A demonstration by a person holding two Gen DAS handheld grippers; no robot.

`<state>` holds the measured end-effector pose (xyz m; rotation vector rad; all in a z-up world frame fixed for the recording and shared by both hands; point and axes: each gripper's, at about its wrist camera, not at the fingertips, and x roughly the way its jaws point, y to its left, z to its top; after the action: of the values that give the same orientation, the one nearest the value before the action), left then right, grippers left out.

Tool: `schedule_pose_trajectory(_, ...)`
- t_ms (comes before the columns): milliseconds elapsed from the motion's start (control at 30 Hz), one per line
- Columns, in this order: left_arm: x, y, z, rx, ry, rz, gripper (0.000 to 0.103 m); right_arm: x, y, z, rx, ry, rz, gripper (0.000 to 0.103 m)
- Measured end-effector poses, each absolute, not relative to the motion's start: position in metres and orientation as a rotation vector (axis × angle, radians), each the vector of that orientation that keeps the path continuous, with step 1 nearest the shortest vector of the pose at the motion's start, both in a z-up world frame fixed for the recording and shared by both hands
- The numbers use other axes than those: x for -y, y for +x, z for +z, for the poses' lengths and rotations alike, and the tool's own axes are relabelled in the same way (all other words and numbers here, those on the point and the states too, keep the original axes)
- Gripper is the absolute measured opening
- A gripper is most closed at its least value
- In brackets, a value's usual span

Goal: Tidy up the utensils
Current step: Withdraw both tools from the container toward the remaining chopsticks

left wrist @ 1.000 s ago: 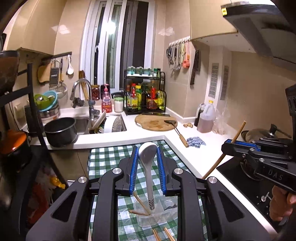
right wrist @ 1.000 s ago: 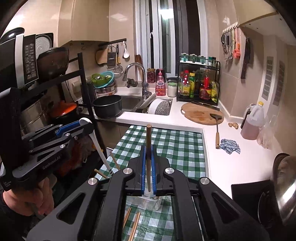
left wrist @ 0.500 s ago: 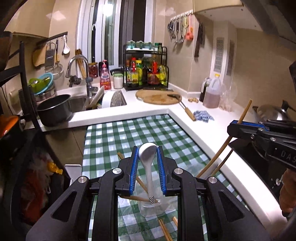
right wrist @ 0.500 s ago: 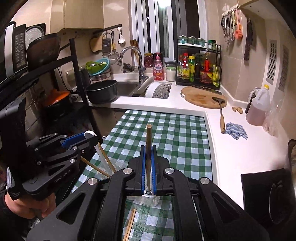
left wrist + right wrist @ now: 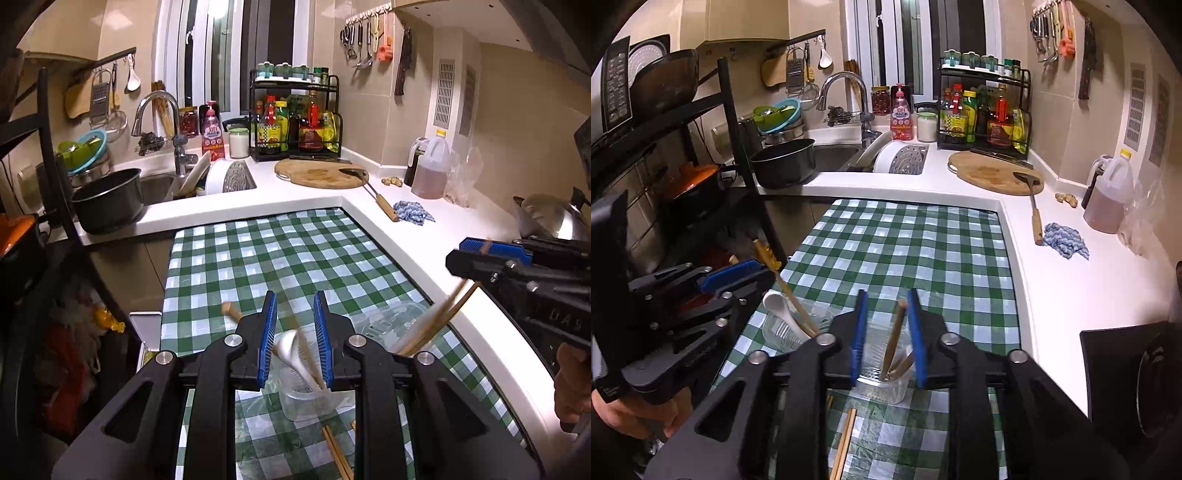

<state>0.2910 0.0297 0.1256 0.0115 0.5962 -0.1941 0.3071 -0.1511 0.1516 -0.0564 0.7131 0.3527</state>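
Note:
On the green checked cloth (image 5: 288,258) stand two clear cups. My left gripper (image 5: 294,295) hovers over one cup (image 5: 306,398). The white spoon (image 5: 290,343) leans in it below the blue pads, free of them, beside a chopstick. The right wrist view shows that spoon (image 5: 774,299) in its cup (image 5: 786,332), clear of the left gripper (image 5: 764,267). My right gripper (image 5: 887,293) is over the other cup (image 5: 882,384); its jaws are opening. A wooden chopstick (image 5: 895,332) stands loose between them, with others in the cup. In the left wrist view the right gripper (image 5: 461,251) is above blurred chopsticks (image 5: 436,321).
Loose chopsticks (image 5: 846,439) lie on the cloth just before the cups. A white counter (image 5: 1071,280) wraps the back and right, carrying a cutting board (image 5: 990,173), spatula, blue rag (image 5: 1065,240) and oil jug. A black pot (image 5: 783,166) sits by the sink. A black rack stands left, a stove right.
Both grippers have come down over the cups. The right jaws have parted and let the chopstick go. The spoon has slipped down from between the left pads into its cup.

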Motion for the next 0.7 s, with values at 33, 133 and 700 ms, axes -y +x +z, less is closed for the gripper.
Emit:
schedule_pose_trajectory(33, -0.031, 0.288, 0.130, -0.583, 0.004, -0.194, 0.023, 0.152, 0.306, 0.153, -0.710, -0.060, 0.339, 0.036)
schedule_pose_trajectory(133, -0.033, 0.281, 0.140, -0.557, -0.007, -0.188, 0.023, 0.156, 0.302, 0.160, -0.694, -0.055, 0.327, 0.037)
schedule_pose_trajectory(700, -0.045, 0.150, 0.132, -0.447, -0.080, -0.119, 0.026, 0.211, 0.161, 0.179, -0.441, 0.052, 0.221, 0.038)
